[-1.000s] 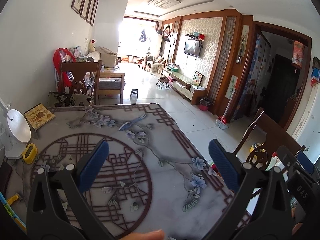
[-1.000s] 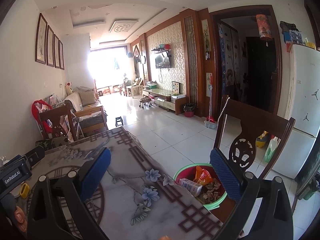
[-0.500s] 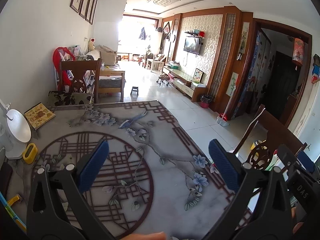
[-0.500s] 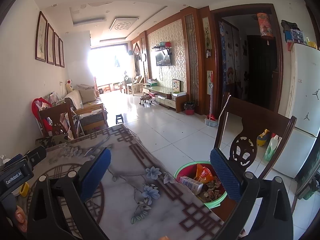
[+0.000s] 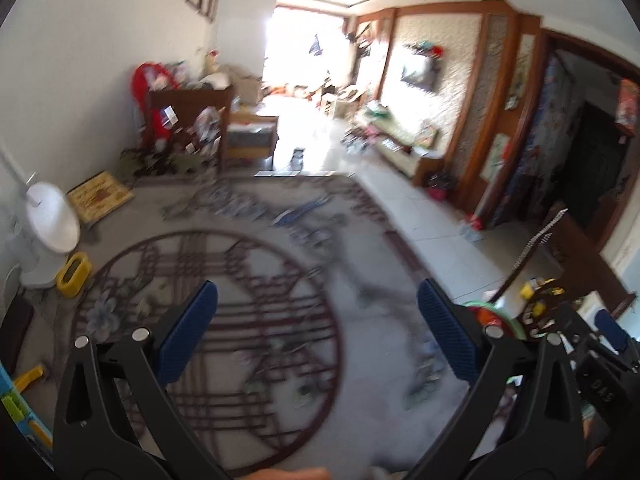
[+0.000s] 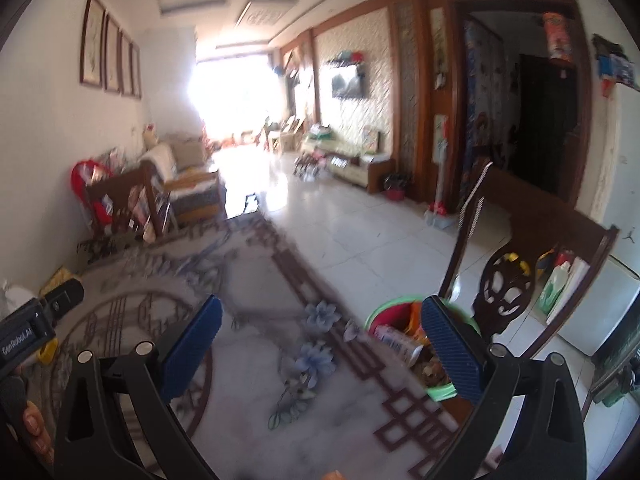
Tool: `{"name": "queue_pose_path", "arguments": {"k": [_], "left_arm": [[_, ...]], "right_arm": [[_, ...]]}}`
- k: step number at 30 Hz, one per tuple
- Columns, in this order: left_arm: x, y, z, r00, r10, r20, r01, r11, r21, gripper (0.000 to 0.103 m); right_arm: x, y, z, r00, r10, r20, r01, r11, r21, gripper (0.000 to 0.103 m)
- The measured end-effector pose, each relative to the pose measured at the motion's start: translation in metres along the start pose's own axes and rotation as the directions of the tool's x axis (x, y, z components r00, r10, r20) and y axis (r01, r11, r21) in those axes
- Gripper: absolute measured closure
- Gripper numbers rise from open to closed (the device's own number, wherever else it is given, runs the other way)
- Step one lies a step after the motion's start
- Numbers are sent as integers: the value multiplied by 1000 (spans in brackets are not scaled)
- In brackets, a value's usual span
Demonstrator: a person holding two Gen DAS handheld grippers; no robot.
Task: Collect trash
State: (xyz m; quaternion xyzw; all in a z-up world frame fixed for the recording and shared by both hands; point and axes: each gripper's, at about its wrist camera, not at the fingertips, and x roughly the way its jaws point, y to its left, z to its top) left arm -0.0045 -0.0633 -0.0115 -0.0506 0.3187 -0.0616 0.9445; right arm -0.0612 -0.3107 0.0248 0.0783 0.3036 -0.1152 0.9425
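Both tongs, left [image 5: 318,338] and right [image 6: 322,344], gape empty; "GenRobot.AI" label [image 6: 18,338] readable

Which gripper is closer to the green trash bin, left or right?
Right, probably. The green trash bin sits just beside the open right hand-held gripper, past the table edge. From the open left hand-held gripper, it shows farther right.

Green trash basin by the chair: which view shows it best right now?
The right wrist view: the green trash basin shows its rim and the trash inside, partly behind a finger of the right gripper. The left wrist view catches only a blurred rim sliver.
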Motion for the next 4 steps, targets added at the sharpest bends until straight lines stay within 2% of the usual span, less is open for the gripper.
{"name": "queue_pose_path", "arguments": {"k": [2,4], "left_arm": [[27,30,-21,992,84,-94,-85,996,-7,5],[48,59,-42,969,173,-177,-179,984,-21,5]], "right_arm": [[29,13,-17,996,23,-81,-27,998,-54,7],[66,30,-38,983,56,-175,-78,990,-116,7]]}}
